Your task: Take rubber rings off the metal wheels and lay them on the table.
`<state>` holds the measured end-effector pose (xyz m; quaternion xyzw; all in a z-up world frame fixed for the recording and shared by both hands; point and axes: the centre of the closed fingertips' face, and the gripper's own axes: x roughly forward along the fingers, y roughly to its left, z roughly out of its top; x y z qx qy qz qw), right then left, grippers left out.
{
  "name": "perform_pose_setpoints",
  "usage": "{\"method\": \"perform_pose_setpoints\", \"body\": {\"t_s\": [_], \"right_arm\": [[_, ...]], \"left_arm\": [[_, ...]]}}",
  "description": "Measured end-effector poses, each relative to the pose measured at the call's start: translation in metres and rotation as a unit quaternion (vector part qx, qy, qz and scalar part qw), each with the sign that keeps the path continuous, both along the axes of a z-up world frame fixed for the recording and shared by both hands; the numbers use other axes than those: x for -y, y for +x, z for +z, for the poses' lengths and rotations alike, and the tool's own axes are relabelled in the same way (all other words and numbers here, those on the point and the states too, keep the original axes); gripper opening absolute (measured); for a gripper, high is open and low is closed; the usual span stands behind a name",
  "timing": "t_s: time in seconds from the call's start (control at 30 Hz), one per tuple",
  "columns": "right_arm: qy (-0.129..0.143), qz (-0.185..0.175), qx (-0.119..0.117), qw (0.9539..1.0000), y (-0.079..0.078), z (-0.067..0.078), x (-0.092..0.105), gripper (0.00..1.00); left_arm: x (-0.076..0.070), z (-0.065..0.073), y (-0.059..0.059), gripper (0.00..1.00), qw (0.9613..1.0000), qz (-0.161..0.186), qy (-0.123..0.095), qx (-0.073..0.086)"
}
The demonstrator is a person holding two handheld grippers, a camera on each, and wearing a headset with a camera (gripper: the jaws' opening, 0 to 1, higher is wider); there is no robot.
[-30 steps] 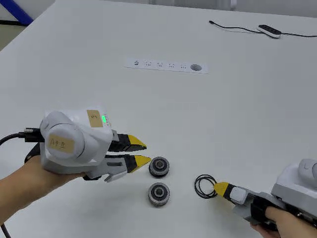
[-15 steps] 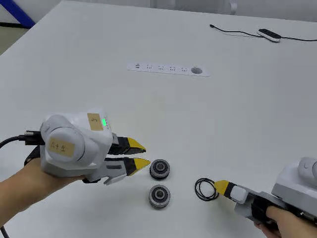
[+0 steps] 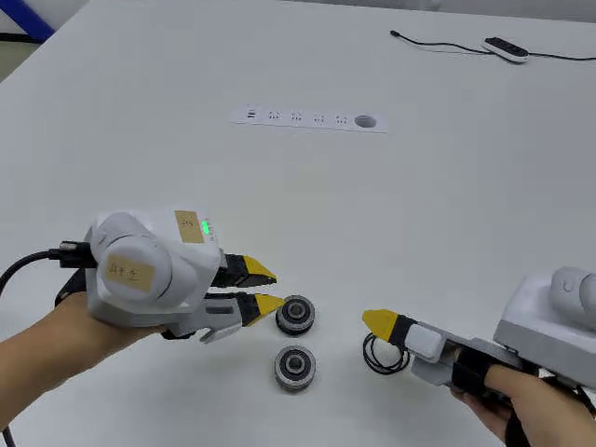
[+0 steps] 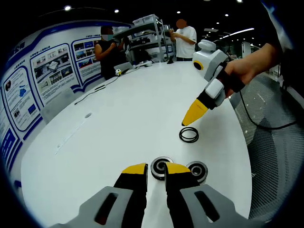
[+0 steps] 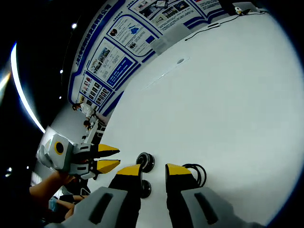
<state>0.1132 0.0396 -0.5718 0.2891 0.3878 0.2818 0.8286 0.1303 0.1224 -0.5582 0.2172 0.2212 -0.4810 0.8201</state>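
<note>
Partly hidden behind the yellow tip of the right hand-held gripper point(image 5: 153, 169): loose black rubber rings point(image 3: 382, 358), flat on the white counter point(image 3: 419, 205), hard to count. Jaws there a little apart, holding nothing. Left of the rings, a far wheel point(image 3: 296, 315) and a near wheel point(image 3: 295, 367), both lying flat, holes facing up. Pointing at the far wheel, the left hand-held gripper point(image 3: 268, 288), jaws narrow, empty.

Left tool point(image 3: 274, 288) near metal wheel point(image 3: 296, 315); rubber rings point(image 3: 373, 353) by right tool point(image 3: 381, 324).
</note>
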Motion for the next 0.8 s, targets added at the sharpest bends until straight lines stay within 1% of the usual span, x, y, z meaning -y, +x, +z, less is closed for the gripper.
{"method": "perform_pose_setpoints", "body": {"t_s": [0.13,0.2,0.37,0.53,0.63,0.8], "right_arm": [[0.008,0.022,0.0,0.9997,-0.004,0.0,-0.013,0.24],[0.016,0.04,-0.002,0.9991,-0.006,-0.001,-0.02,0.26],[0.026,0.064,-0.002,0.9976,-0.008,-0.004,-0.03,0.28],[0.036,0.066,-0.013,0.997,-0.008,-0.008,-0.033,0.28],[0.035,0.068,-0.014,0.997,-0.008,-0.01,-0.033,0.28],[0.042,0.062,-0.016,0.997,-0.005,-0.009,-0.033,0.28]], "left_arm": [[0.006,-0.009,0.002,0.14,0.9999,-0.011,0.007,-0.008],[0.008,-0.015,0.003,0.14,0.9997,-0.016,0.011,-0.014],[0.011,-0.025,0.004,0.14,0.9994,-0.02,0.012,-0.026],[0.014,-0.034,0.005,0.14,0.9988,-0.025,0.017,-0.038],[0.014,-0.036,0.007,0.14,0.9987,-0.023,0.015,-0.042],[0.017,-0.036,0.006,0.14,0.9985,-0.027,0.013,-0.047]]}}
